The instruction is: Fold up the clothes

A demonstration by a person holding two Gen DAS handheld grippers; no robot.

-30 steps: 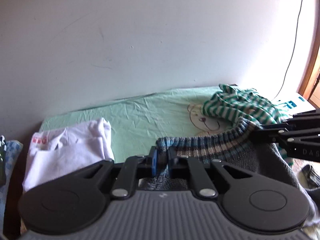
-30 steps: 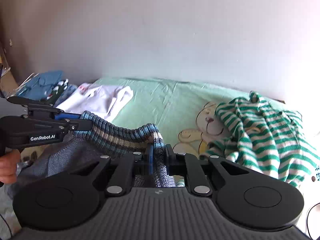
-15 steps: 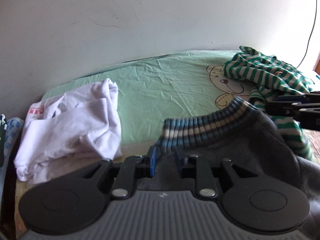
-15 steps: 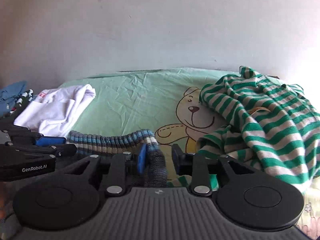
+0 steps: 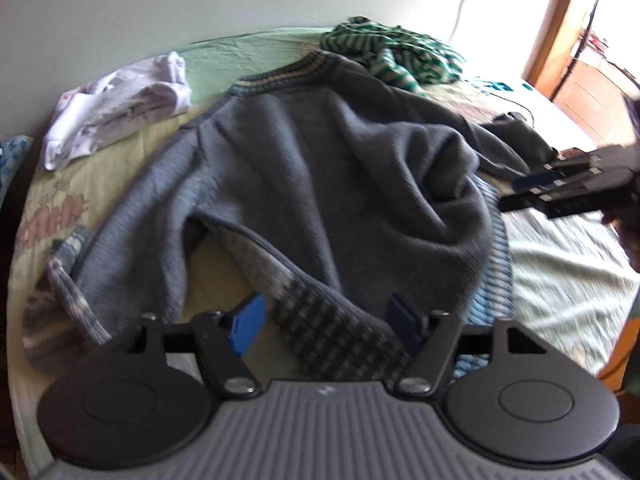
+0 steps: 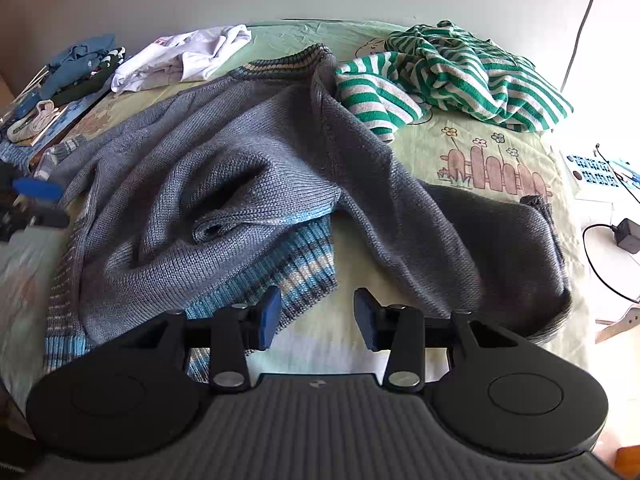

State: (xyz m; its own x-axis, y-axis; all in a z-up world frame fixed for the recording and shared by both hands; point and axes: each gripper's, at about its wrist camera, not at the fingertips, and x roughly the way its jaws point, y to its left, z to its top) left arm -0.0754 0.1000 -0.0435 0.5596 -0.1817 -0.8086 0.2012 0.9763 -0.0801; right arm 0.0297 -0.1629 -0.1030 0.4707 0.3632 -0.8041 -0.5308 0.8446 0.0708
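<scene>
Left claw (image 5: pixel 326 326): I am holding it wide open, gripping nothing, above the sweater's striped hem.
Right claw (image 6: pixel 316 318): gaping too, empty.
Grey sweater (image 6: pixel 240 160): lying rumpled on the green bedsheet (image 6: pixel 472 136).
Striped top (image 6: pixel 452 76): sitting just beyond it.

The sweater (image 6: pixel 248 168) lies spread across the middle of the bed (image 6: pixel 472 148), its collar toward the far edge by the wall and its hem at the near edge, just ahead of my right gripper (image 6: pixel 316 314) and my left gripper (image 5: pixel 326 322) (whose spread fingers sit either side of the hem band). Behind the sweater, the striped garment (image 6: pixel 452 76) is heaped at the bed's far right corner, touching the sweater's shoulder, and the white shirt (image 6: pixel 184 58) lies at the far left corner, with a pile of smaller clothes (image 6: pixel 80 68) beyond the left edge.
</scene>
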